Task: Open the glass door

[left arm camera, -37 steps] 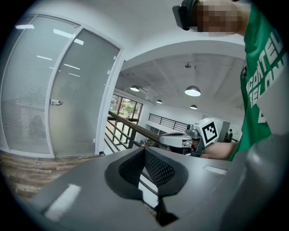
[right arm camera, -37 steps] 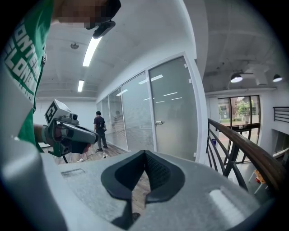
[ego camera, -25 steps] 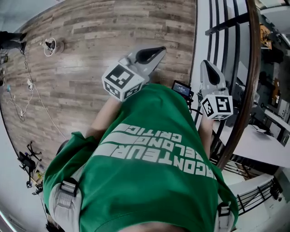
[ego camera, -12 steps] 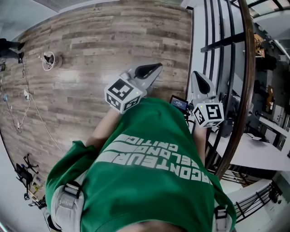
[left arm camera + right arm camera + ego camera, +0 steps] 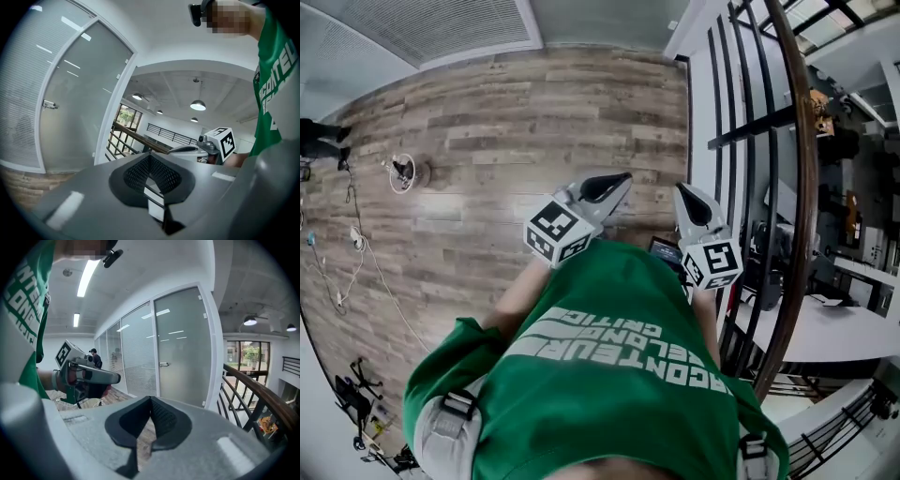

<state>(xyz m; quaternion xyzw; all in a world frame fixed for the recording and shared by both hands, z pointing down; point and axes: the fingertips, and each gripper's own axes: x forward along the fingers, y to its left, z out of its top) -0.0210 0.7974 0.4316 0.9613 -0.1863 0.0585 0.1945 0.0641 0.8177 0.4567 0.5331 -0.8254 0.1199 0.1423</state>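
Observation:
The frosted glass door (image 5: 183, 348) stands ahead in a white frame, with a small metal handle (image 5: 162, 364) on its left edge. It also shows in the left gripper view as the door (image 5: 79, 103) with its handle (image 5: 49, 105), and in the head view as the door (image 5: 600, 21) at the top. My left gripper (image 5: 607, 186) and right gripper (image 5: 684, 195) are held side by side over the wooden floor, well short of the door. Both the left gripper (image 5: 151, 157) and the right gripper (image 5: 151, 399) are shut with nothing in them.
A dark wooden handrail with black bars (image 5: 797, 187) runs along the right. Glass panels with blinds (image 5: 133, 352) continue left of the door. Cables (image 5: 352, 234) and a round object (image 5: 403, 173) lie on the floor at left. A person in black (image 5: 93, 357) stands far off.
Both grippers have moved forward over the floor toward the door. The door and the blinded panel have come into sight at the top of the head view.

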